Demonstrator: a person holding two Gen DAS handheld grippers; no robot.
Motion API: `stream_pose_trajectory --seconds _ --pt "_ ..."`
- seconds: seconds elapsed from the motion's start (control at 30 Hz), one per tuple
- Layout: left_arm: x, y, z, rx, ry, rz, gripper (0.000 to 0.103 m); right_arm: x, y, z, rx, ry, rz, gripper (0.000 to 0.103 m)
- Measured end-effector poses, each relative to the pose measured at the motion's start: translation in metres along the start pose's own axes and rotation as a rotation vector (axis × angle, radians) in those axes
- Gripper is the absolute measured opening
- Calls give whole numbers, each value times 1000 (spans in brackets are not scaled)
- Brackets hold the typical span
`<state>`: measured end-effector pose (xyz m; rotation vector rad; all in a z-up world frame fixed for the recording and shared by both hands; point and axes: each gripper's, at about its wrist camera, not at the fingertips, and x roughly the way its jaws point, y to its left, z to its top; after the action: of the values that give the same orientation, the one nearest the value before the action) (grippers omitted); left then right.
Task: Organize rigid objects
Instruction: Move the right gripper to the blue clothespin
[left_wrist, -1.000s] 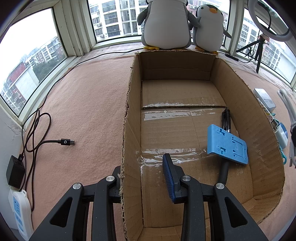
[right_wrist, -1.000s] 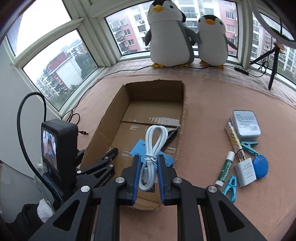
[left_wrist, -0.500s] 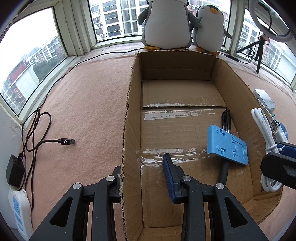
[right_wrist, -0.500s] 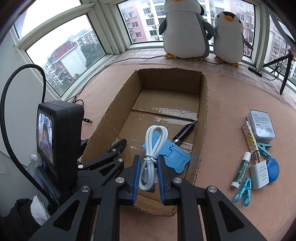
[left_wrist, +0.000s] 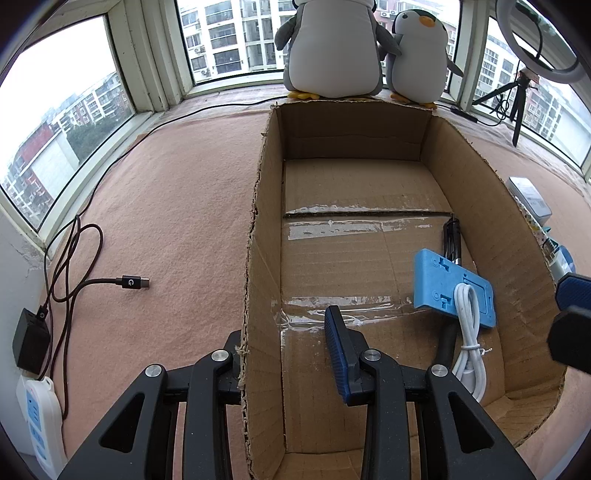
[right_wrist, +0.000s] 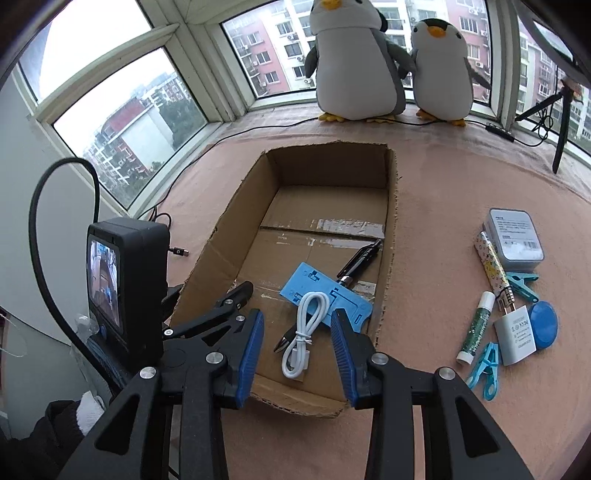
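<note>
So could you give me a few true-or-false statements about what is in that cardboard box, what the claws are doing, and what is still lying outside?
1. The white cable lies inside the cardboard box. True.
2. The right claw is shut on the cable. False: its jaws stand open, with the cable lying free below.
3. The blue holder lies outside the box. False: it rests on the box floor, partly under the cable.
4. The left claw straddles the box's left wall. True.
5. The glue stick is still on the mat outside the box. True.
</note>
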<state>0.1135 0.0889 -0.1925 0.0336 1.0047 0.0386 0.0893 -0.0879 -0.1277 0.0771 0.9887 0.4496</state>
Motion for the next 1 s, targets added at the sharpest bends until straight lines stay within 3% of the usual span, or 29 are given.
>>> stream_pose_trajectory --seconds 0.33,0.47,0.6,1.0 --pt "0 0 0 0 0 2 34 -42 -67 -14 135 -80 -101 43" --pt "0 0 0 0 0 2 34 -52 -100 -25 205 -78 -160 51" --pt "0 0 0 0 0 2 34 -54 -125 -35 256 -56 -190 52" --pt "0 0 0 0 0 3 34 -21 -131 -51 248 42 -205 54"
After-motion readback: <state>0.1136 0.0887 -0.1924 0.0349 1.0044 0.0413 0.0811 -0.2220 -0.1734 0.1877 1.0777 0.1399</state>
